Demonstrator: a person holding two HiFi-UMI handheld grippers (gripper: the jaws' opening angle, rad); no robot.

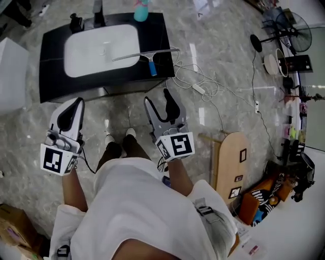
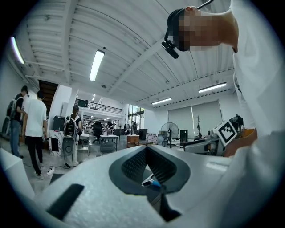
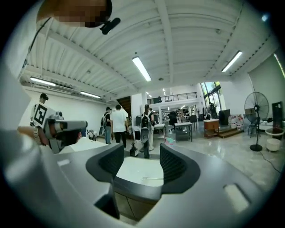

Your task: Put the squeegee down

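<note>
The squeegee (image 1: 144, 55) lies flat on the black counter (image 1: 56, 86), its blade across the right rim of the white basin (image 1: 101, 48) and its blue handle (image 1: 153, 68) pointing toward me. It rests free of both grippers. My right gripper (image 1: 156, 96) is held level, well short of the counter, open with nothing between its jaws; in the right gripper view (image 3: 141, 149) the squeegee (image 3: 151, 178) shows as a thin line on the basin, far beyond them. My left gripper (image 1: 78, 100) hangs to the left with its jaws shut and empty (image 2: 146, 148).
A teal bottle (image 1: 141, 10) and a small black object (image 1: 76, 23) stand at the counter's back. White cables (image 1: 203, 86) trail over the marble floor on the right, near a wooden board (image 1: 231, 162) and a fan (image 1: 292, 25). People (image 3: 118, 124) stand farther off.
</note>
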